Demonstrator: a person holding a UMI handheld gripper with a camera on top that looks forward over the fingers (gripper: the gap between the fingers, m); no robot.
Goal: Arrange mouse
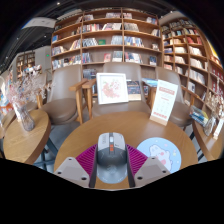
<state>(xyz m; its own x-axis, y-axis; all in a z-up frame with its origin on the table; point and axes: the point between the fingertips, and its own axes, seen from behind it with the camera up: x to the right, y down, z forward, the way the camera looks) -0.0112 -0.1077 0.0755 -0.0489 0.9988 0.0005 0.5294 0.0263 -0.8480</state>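
Observation:
A grey mouse [111, 160] with an orange scroll wheel sits between my gripper's [111, 147] fingers, its nose pointing away from me. Both fingers press against its sides, the magenta pads [87, 158] flaring out to either side. The gripper is shut on the mouse, above the near edge of a round wooden table [110, 128]. A round pale-blue mouse mat [160, 153] lies on the table to the right of the fingers.
Two upright sign cards [112, 88] [163, 100] stand at the table's far side. Chairs [63, 95] ring the table. A second wooden table [22, 140] with a flowering plant [24, 92] is on the left. Bookshelves [120, 40] fill the background.

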